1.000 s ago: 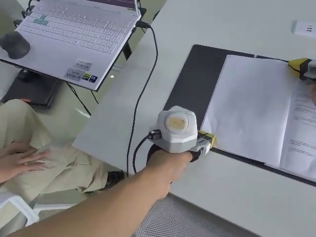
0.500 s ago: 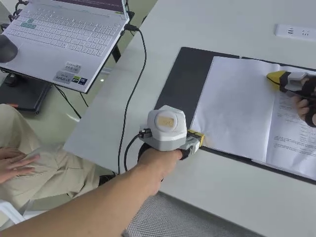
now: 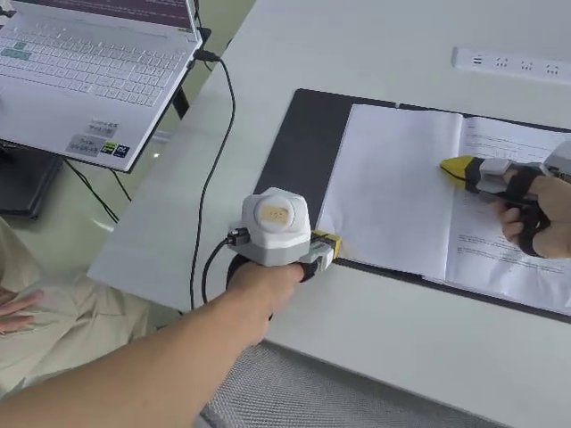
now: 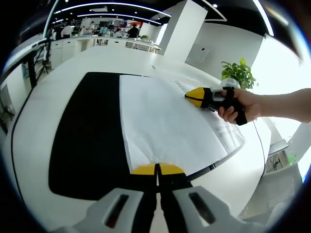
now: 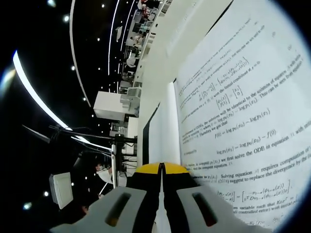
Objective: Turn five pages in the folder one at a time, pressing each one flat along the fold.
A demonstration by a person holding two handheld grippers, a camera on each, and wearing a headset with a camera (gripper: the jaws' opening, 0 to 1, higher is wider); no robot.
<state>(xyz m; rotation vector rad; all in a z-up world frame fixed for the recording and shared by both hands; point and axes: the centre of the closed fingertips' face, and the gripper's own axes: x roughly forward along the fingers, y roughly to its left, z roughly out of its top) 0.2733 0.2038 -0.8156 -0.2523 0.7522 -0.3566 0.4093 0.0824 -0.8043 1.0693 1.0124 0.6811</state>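
Head view: the open folder (image 3: 299, 152) lies on the white table (image 3: 375, 53). At the near corner of its blank page (image 3: 393, 196) sits the left gripper (image 3: 326, 247), fingers (image 4: 145, 170) closed together; whether paper is nipped between them is unclear. The right gripper (image 3: 453, 168), also closed, rests on the fold beside the printed page (image 3: 500, 259), half hidden by the hand (image 3: 535, 214). The folder's right side is cut off. Since a second ago the right gripper has slid nearer along the fold.
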